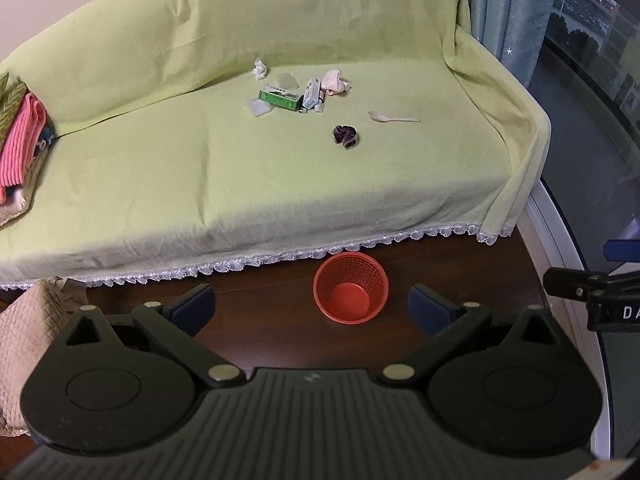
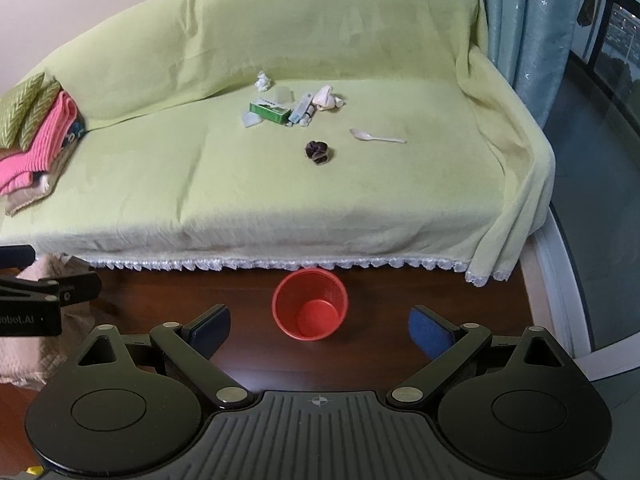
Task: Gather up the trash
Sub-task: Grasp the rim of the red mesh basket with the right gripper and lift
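Observation:
Trash lies on the green-covered sofa seat [image 1: 200, 152]: a crumpled white tissue [image 1: 259, 68], a green box [image 1: 280, 98], a small white-blue carton [image 1: 312, 93], a pink crumpled wad [image 1: 335, 81], a white plastic spoon [image 1: 392, 117] and a dark crumpled wrapper [image 1: 345, 136]. The same wrapper [image 2: 317, 151] and spoon [image 2: 376, 136] show in the right wrist view. An empty red mesh bin [image 1: 351, 293] [image 2: 310, 304] stands on the dark floor before the sofa. My left gripper [image 1: 312, 306] and right gripper [image 2: 320, 330] hover open above the floor, empty, the bin between their fingers.
Folded pink and patterned cloths [image 1: 18, 144] are stacked at the sofa's left end. A beige quilted cushion [image 1: 28, 340] lies on the floor at left. Curtain [image 2: 520, 24] and window glass are to the right. White lace trim [image 1: 280, 260] edges the sofa cover.

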